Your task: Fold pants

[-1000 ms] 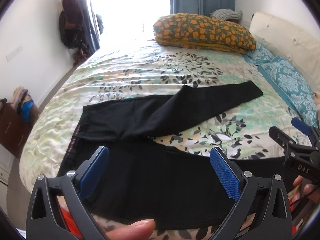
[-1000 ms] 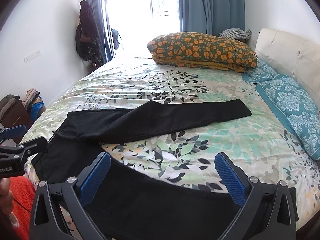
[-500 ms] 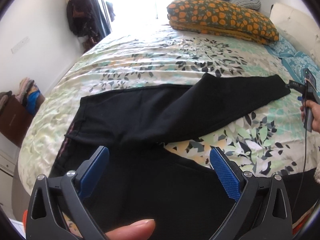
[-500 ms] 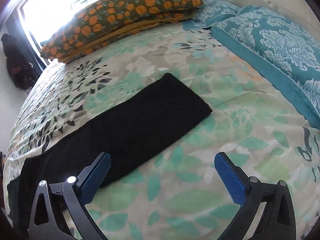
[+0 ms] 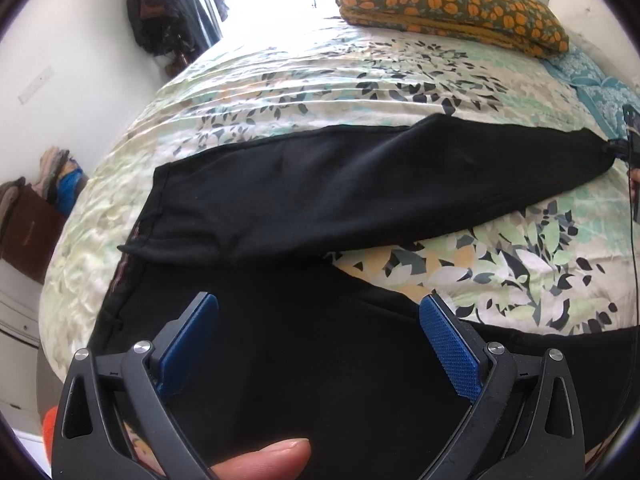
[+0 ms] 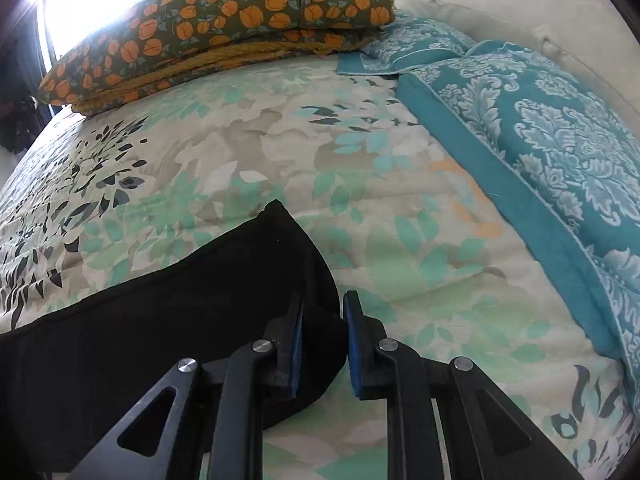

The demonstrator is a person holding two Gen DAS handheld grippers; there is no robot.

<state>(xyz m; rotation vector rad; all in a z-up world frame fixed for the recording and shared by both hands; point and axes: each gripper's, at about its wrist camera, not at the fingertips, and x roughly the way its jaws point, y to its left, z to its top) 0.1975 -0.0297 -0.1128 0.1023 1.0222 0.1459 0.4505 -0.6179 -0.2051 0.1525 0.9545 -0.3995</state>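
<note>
Black pants (image 5: pixel 320 200) lie spread on a floral bedspread (image 5: pixel 360 92), legs apart in a V. My left gripper (image 5: pixel 318 312) is open and empty, hovering over the near leg close to the waistband. My right gripper (image 6: pixel 323 300) is nearly closed around the hem of the far leg (image 6: pixel 200 300), with cuff fabric between the blue pads. In the left wrist view the right gripper (image 5: pixel 624 148) shows at the far leg's end.
An orange-flowered pillow (image 6: pixel 224 24) lies at the far side of the bed. Teal patterned pillows (image 6: pixel 540 128) lie along the white headboard (image 6: pixel 500 4). Clothes hang by the window (image 5: pixel 160 16). A brown box with clothes (image 5: pixel 28 220) stands on the floor at left.
My right gripper moved from the bed's near edge to the far leg's hem and closed on it. My left gripper moved closer over the near leg, still open.
</note>
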